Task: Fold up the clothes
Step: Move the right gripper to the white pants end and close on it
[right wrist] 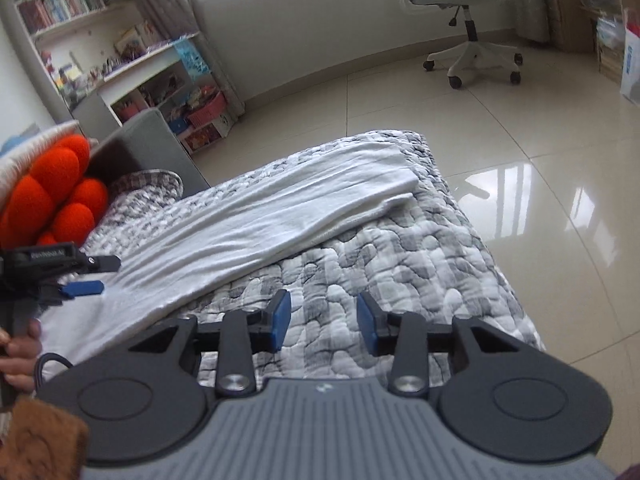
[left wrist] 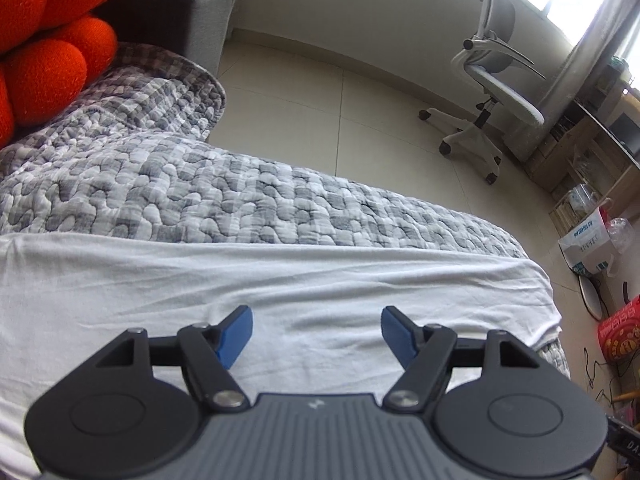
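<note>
A white garment [left wrist: 280, 280] lies folded into a long strip on the grey checked quilt [left wrist: 240, 192]. In the right wrist view the garment [right wrist: 280, 216] runs from near left to the far end of the quilt [right wrist: 400, 272]. My left gripper [left wrist: 317, 330] is open and empty, just above the garment's middle. It also shows at the left of the right wrist view [right wrist: 86, 276]. My right gripper [right wrist: 323, 320] is open and empty over bare quilt, to the right of the garment's near part.
Orange knotted cushions [left wrist: 44, 60] lie at the sofa's grey armrest [left wrist: 180, 12]. A white office chair [right wrist: 468, 4] stands on the tiled floor [right wrist: 540, 152]. Shelves [right wrist: 120, 52] line the far left wall. Boxes and bags [left wrist: 592, 240] sit on the floor at right.
</note>
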A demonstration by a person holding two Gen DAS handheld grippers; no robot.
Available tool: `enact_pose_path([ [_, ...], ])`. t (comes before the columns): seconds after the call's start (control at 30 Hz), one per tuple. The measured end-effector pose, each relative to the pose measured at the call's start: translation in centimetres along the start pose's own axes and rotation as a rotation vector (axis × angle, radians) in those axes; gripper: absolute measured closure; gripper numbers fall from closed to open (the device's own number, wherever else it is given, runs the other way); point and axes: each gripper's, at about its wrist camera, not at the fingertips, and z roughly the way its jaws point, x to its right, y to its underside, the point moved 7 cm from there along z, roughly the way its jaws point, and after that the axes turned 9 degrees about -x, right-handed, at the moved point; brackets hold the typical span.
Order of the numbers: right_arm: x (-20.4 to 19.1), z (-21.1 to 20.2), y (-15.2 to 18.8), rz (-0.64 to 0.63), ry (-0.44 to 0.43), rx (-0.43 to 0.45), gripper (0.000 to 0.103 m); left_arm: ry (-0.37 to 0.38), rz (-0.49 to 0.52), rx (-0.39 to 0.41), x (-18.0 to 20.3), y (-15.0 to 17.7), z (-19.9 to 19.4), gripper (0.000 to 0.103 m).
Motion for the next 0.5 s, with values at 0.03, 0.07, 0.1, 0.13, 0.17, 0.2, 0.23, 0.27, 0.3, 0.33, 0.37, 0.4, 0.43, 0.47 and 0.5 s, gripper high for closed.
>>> enact_pose_path([
  [0.03,0.1,-1.0,0.0,0.023,-0.032,0.014,0.062,0.002,0.017,0.005,0.4,0.1,-0.2,0.031],
  [0.07,0.2,-2.1,0.0,0.041,-0.065,0.03,0.061,0.002,0.033,0.009,0.6,0.2,-0.4,0.031],
  [0.1,0.3,-3.2,0.0,0.059,-0.099,0.045,0.06,-0.001,0.046,0.011,0.7,0.3,-0.5,0.031],
  [0.13,0.4,-4.3,0.0,0.077,-0.132,0.061,0.058,-0.005,0.059,0.014,0.8,0.4,-0.6,0.031],
  [0.17,0.2,-5.6,0.0,0.072,-0.164,0.075,0.058,-0.008,0.072,0.016,0.9,0.5,-0.7,0.031],
  [0.2,-0.1,-7.1,-0.1,0.058,-0.196,0.087,0.057,-0.011,0.086,0.017,1.0,0.6,-0.9,0.031],
  [0.23,-0.5,-8.5,-0.2,0.026,-0.218,0.1,0.057,-0.015,0.101,0.017,1.0,0.8,-1.0,0.031],
  [0.27,-0.9,-9.9,-0.4,-0.015,-0.23,0.11,0.05,-0.018,0.114,0.017,1.0,1.0,-1.1,0.031],
  [0.3,-1.3,-10.9,-0.6,-0.049,-0.227,0.116,0.046,-0.017,0.125,0.016,1.1,1.2,-1.2,0.031],
  [0.33,-1.6,-11.9,-0.7,-0.08,-0.221,0.121,0.037,-0.016,0.136,0.013,1.2,1.4,-1.3,0.031],
  [0.37,-1.7,-12.2,-0.9,-0.085,-0.213,0.119,0.032,-0.017,0.149,0.01,1.4,1.6,-1.3,0.031],
  [0.4,-1.6,-11.5,-0.9,-0.068,-0.205,0.11,0.032,-0.018,0.162,0.007,1.5,1.9,-1.3,0.031],
  [0.43,-1.4,-10.5,-0.9,-0.046,-0.199,0.099,0.032,-0.022,0.175,0.003,1.6,2.1,-1.3,0.031],
  [0.47,-1.3,-9.6,-0.9,-0.025,-0.192,0.088,0.032,-0.03,0.19,-0.001,1.7,2.3,-1.2,0.031],
  [0.5,-0.9,-8.2,-0.9,0.004,-0.181,0.081,0.032,-0.038,0.205,-0.006,1.9,2.6,-1.2,0.031],
])
